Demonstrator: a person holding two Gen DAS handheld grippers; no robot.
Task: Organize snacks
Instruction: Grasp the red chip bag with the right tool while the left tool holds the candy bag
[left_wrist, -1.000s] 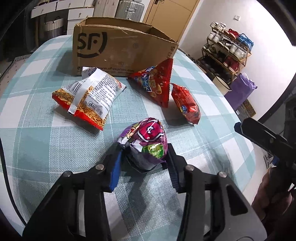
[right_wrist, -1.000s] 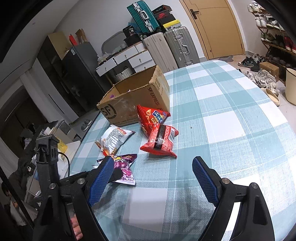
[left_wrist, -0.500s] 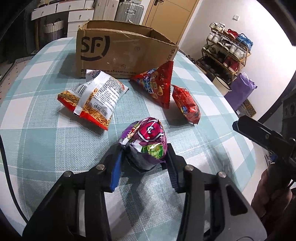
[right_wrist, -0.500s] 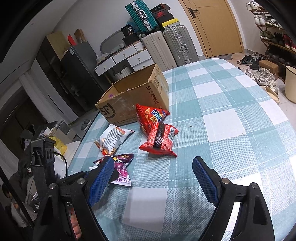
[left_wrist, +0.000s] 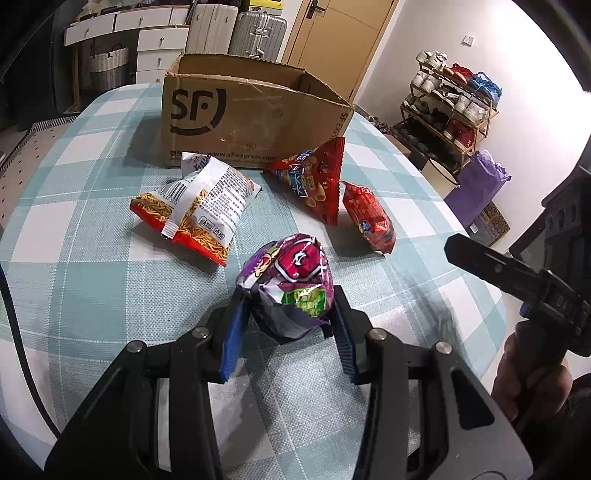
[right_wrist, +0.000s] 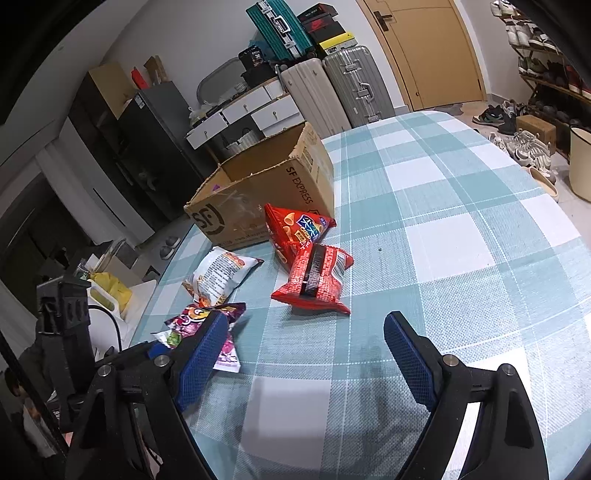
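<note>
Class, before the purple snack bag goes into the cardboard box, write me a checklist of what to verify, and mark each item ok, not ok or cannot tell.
1. Left gripper has the purple snack bag between its jaws: ok.
2. Bag is clear of the tablecloth: cannot tell.
3. Cardboard box stands open at the top: ok.
4. Path to the box is free: not ok; the noodle packet and the red triangular bag lie between.
5. Right gripper is open, holding nothing, off to the side: ok.
6. Room inside the box: cannot tell.

Snack packets (right_wrist: 312, 277) beside cardboard box (right_wrist: 266, 199)
</note>
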